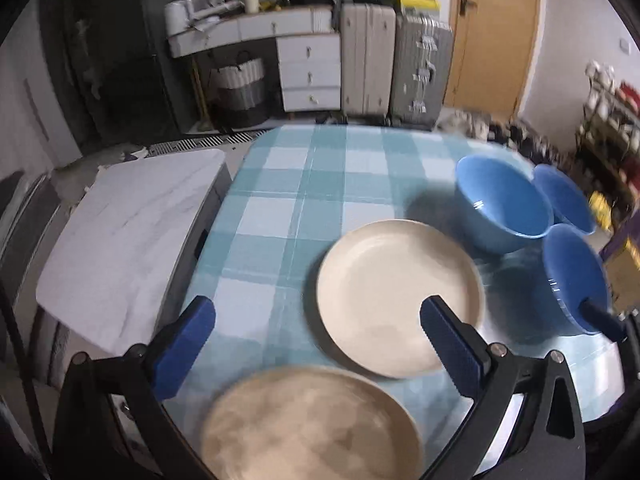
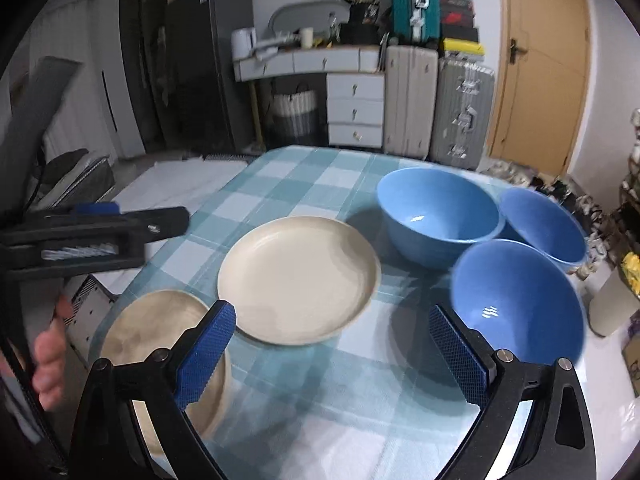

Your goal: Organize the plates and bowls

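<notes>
Two cream plates lie on the blue checked tablecloth (image 1: 280,184): a clean one (image 1: 400,296) (image 2: 298,282) in the middle and a mottled one (image 1: 308,424) (image 2: 160,344) at the near left edge. Three blue bowls stand upright to the right: a large far one (image 1: 504,204) (image 2: 438,216), a far right one (image 1: 564,200) (image 2: 544,228) and a near one (image 1: 576,280) (image 2: 516,304). My left gripper (image 1: 320,320) is open and empty above the mottled plate. My right gripper (image 2: 332,324) is open and empty between the clean plate and the near bowl.
The left gripper's body (image 2: 92,236) shows at the left of the right wrist view. A white covered surface (image 1: 128,240) lies left of the table. Drawers (image 1: 310,72), two suitcases (image 1: 396,68) and a wooden door (image 1: 492,32) stand beyond the far edge.
</notes>
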